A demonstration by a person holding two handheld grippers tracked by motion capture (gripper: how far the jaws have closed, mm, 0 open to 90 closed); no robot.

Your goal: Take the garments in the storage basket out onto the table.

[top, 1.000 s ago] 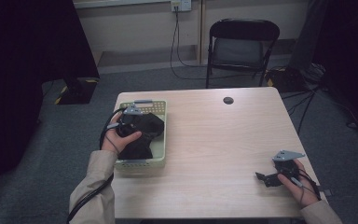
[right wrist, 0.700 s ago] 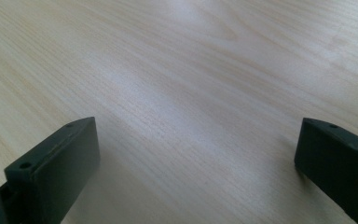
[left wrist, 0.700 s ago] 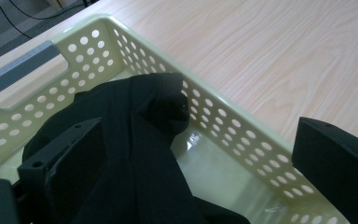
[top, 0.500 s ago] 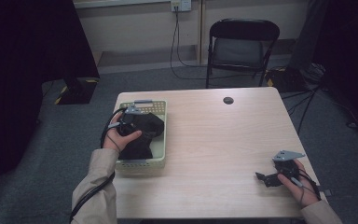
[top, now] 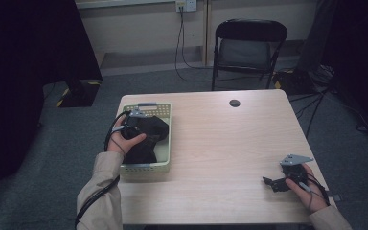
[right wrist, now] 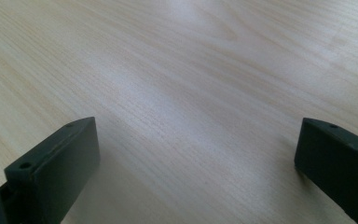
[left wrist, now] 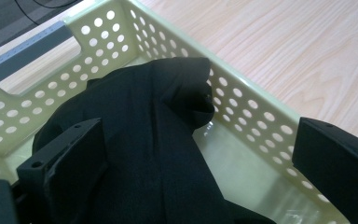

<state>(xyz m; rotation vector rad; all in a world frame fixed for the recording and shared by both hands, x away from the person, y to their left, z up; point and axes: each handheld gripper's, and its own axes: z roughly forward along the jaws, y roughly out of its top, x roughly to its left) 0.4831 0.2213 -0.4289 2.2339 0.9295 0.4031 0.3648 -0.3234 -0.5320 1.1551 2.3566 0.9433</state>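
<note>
- The left tool [top: 133, 125] was held over a pale green perforated basket [top: 165, 143] at the left part of the desk [top: 220, 143]; its jaws were spread wide.
- A black cloth [left wrist: 158, 154] was seen lying bunched inside the basket, between the spread jaws, one fold raised against the perforated wall [left wrist: 242, 112].
- The right tool [top: 280, 182] was rested near the right front corner of the desk, jaws wide apart, with bare light wood grain seen between them.
- A small dark round cap [top: 235, 103] was set in the desk near the far edge.
- A black folding chair [top: 249, 48] was placed behind the desk on grey carpet [top: 76, 143].
- Cables [top: 179, 43] were hung from a wall socket [top: 187, 5].
</note>
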